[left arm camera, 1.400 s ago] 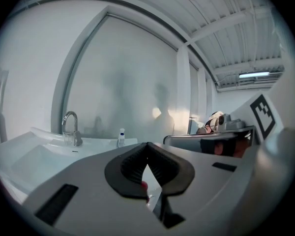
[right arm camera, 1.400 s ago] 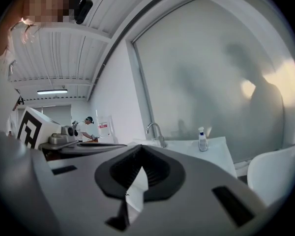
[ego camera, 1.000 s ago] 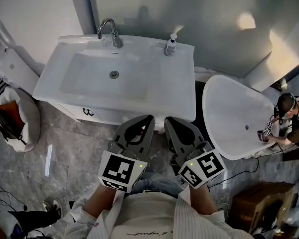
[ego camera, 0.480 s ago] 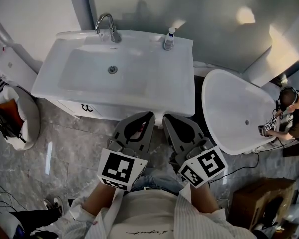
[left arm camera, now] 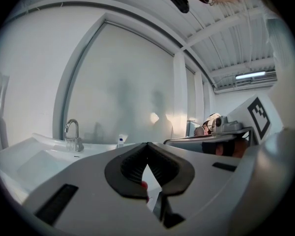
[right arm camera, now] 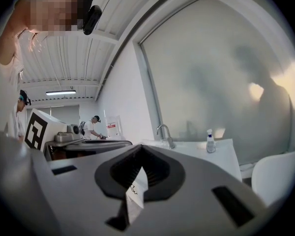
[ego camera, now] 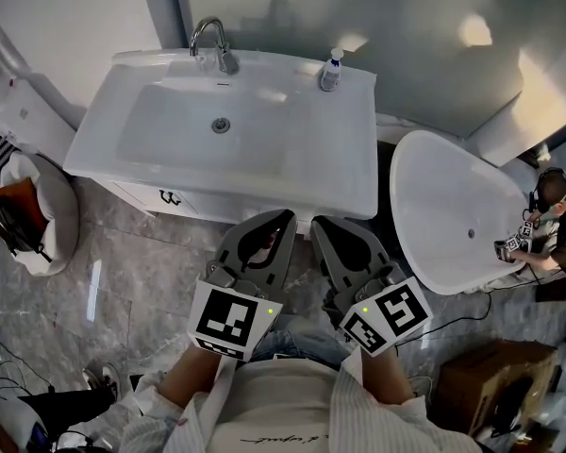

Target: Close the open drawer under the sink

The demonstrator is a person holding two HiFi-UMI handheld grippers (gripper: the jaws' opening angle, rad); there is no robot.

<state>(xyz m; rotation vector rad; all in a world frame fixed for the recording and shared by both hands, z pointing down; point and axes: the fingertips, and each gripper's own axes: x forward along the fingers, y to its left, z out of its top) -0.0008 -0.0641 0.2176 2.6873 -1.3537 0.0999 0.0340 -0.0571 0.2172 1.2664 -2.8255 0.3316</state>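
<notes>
Left gripper (ego camera: pixel 279 221) and right gripper (ego camera: pixel 319 225) held side by side, lower centre, jaws closed, nothing gripped. Likely readied for pushing drawer front (ego camera: pixel 170 198) under sink (ego camera: pixel 307 173), centre left.

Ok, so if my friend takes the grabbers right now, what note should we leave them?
Left gripper: shut, empty, held near the body, touching nothing.
Right gripper: same, shut and empty.
Drawer: its white front with a dark handle shows under the sink, ahead and to the left of both grippers.
Done: nothing yet; neither gripper is on the drawer.
Left: probably reach forward and push the front in with the shut jaws until it sits flush.
</notes>
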